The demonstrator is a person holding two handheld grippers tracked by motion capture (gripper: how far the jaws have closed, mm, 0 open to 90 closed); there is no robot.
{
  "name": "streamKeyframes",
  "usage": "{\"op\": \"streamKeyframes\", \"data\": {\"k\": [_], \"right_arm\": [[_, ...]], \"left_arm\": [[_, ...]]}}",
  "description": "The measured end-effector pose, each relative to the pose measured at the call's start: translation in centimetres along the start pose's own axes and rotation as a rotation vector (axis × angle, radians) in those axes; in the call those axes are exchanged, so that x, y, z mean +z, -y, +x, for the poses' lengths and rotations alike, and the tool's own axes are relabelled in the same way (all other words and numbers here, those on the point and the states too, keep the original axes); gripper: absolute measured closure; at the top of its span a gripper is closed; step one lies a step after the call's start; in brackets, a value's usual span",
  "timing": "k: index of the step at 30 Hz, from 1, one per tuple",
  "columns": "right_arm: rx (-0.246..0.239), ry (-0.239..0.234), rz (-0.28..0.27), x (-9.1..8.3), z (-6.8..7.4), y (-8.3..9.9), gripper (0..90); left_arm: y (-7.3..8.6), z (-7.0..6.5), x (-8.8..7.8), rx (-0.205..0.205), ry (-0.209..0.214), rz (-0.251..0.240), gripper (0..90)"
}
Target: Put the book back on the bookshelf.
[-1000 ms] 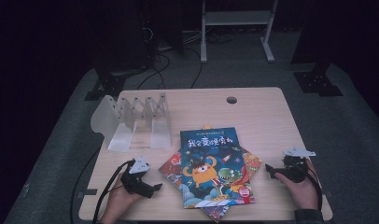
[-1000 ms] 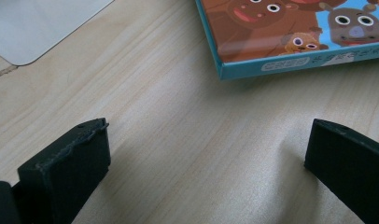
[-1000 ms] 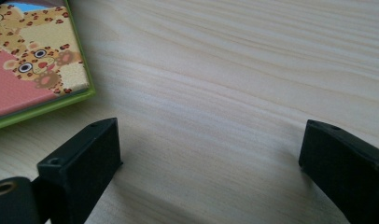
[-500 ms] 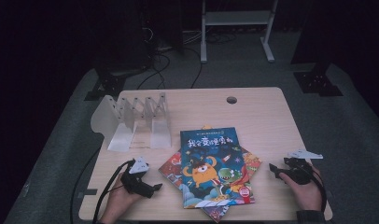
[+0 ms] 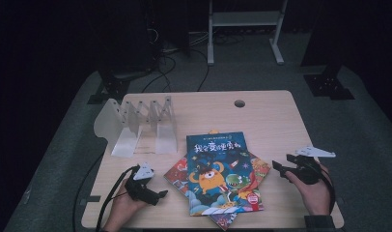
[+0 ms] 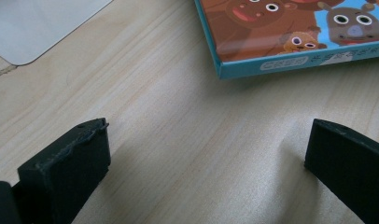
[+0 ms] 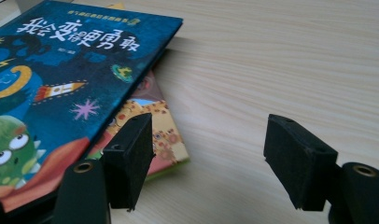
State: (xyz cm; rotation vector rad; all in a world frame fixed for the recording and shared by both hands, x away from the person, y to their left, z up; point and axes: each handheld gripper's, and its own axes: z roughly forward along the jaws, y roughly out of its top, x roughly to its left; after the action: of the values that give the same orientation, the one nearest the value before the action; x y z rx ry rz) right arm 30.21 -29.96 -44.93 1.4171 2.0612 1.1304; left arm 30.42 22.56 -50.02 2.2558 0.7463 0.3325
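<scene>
From the high view I see my left gripper [image 5: 161, 195] resting low on the table [image 5: 261, 116], just beside the left edge of the stack of picture books [image 5: 223, 176]. The blue book [image 5: 218, 169] lies on top, near the table's front middle, with other books fanned out beneath it. My right gripper [image 5: 277, 168] hangs to the right of the stack, apart from it, pointing toward the books. A clear folding book rack [image 5: 141, 128] stands at the back left.

In the left gripper view the jaws are spread wide over bare wood, nothing between them; a book's teal corner [image 6: 290, 51] lies ahead.

In the right gripper view the jaws have just been closing but remain apart and empty, with the blue book [image 7: 61, 70] and an orange-edged book [image 7: 155, 126] under it ahead on the left.
</scene>
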Motion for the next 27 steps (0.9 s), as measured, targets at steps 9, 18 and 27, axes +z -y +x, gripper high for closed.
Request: {"op": "streamKeyframes", "data": {"k": [9, 18, 27], "right_arm": [[-0.043, -0.041, 0.024, 1.8, 1.6, -1.8, 31.3], [-0.071, -0.087, 0.04, 3.7, 3.1, -3.1, 30.6], [-0.089, -0.129, 0.074, 6.3, 4.7, -4.6, 30.0]], "left_arm": [[0.0, -0.1, -0.1, 0.02, 0.015, 0.002, 0.0], [-1.3, -0.2, -1.2, 0.029, 0.027, -0.055, 0.0], [-3.2, -0.1, -1.7, 0.054, 0.043, -0.066, 0.0]]}}
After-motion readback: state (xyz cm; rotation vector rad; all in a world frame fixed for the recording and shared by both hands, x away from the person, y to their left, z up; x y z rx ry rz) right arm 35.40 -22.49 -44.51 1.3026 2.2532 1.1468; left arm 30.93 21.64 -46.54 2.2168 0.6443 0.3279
